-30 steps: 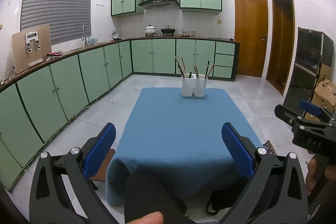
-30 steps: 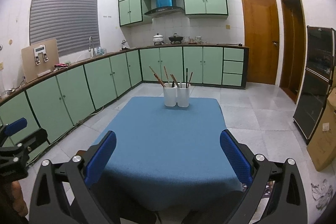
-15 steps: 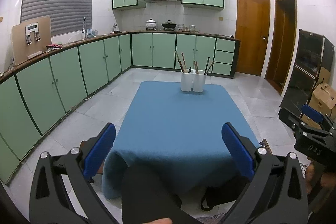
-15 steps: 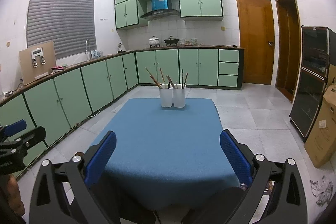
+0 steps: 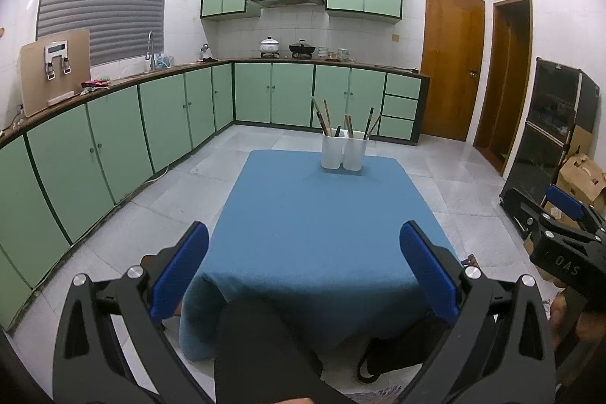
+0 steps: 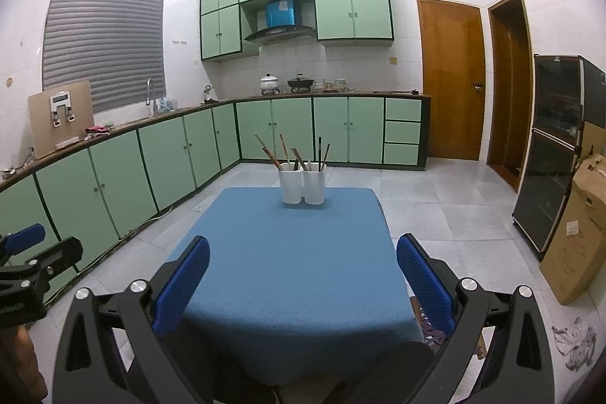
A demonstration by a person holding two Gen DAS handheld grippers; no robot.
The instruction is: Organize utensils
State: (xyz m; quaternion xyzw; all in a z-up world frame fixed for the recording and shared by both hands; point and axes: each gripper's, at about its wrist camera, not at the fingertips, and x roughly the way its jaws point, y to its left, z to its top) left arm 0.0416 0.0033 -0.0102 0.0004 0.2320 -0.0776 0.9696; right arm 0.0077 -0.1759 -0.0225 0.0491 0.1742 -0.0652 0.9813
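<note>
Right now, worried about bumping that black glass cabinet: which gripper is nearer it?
Right. The right gripper sits on the black cabinet's side; the left gripper is farther off, beyond it.

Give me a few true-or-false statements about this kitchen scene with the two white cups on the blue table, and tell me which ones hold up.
1. Two white cups stand side by side at the far end of the blue table. True.
2. The cups are empty. False: chopsticks stick up out of them.
3. The left gripper is clamped on a chopstick. False: its jaws are spread wide with nothing between them.
4. The right gripper is open too, near the table's close edge. True.
5. Utensils lie scattered across the tablecloth. False: its surface is bare apart from the cups.
</note>
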